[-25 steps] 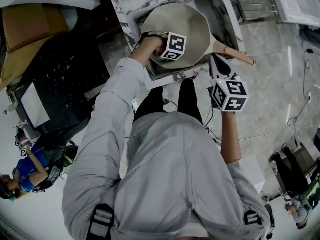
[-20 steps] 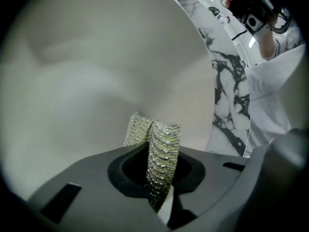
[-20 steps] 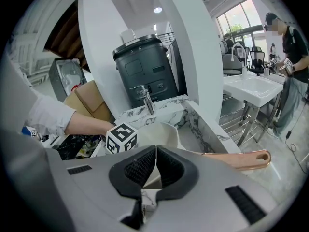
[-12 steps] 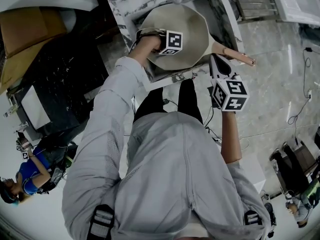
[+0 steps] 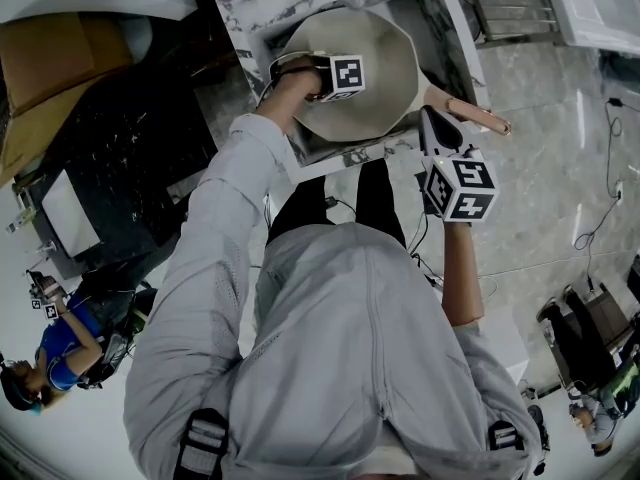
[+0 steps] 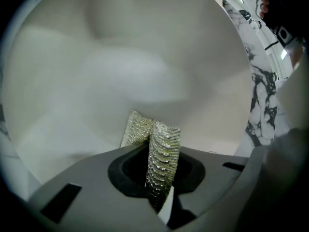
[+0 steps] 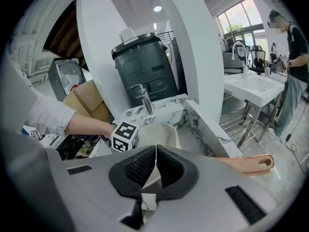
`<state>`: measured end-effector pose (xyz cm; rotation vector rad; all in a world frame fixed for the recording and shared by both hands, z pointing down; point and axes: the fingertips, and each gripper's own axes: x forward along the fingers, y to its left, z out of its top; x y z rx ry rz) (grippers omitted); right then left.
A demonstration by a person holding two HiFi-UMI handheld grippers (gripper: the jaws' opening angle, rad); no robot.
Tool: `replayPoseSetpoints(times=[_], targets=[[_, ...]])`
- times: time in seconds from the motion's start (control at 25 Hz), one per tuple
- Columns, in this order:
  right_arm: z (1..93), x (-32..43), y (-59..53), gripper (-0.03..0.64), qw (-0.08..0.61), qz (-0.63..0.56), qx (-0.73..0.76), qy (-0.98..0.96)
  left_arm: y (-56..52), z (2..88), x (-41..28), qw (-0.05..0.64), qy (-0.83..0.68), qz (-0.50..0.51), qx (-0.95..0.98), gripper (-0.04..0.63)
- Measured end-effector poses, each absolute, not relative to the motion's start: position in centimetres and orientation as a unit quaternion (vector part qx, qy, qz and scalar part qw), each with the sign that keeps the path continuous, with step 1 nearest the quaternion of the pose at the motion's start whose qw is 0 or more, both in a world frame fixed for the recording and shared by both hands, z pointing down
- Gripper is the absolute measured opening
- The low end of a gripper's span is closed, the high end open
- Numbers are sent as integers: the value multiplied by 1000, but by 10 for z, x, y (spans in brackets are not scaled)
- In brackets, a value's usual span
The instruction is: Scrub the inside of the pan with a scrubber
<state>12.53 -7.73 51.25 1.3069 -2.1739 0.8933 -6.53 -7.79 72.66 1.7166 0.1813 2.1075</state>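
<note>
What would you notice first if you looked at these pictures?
The big pale pan at the marble counter, near the top of the head view, catches the eye first. Inside it, the left gripper is shut on a sparkly mesh scrubber that points at the pan's inside. The right gripper is shut and empty, close beside the pan's pinkish handle.

No words, numbers or brand marks are legible to me in any view. The only printed signs are black square marker patterns on the left gripper's white cube (image 5: 341, 75), upper centre, and the right gripper's white cube (image 5: 461, 189), centre right.
</note>
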Motion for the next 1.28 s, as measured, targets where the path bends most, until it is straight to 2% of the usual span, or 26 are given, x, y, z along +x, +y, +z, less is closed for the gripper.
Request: replayPoseSetpoints(times=[0.76,1.28], targets=[[517,134,-79,35,226,331,479,-781,-149,735,-35,195,-116,683,695,69],[519,152,-85,35,223,337,493,-770,-176,725,20,144,-117,634,750,69]])
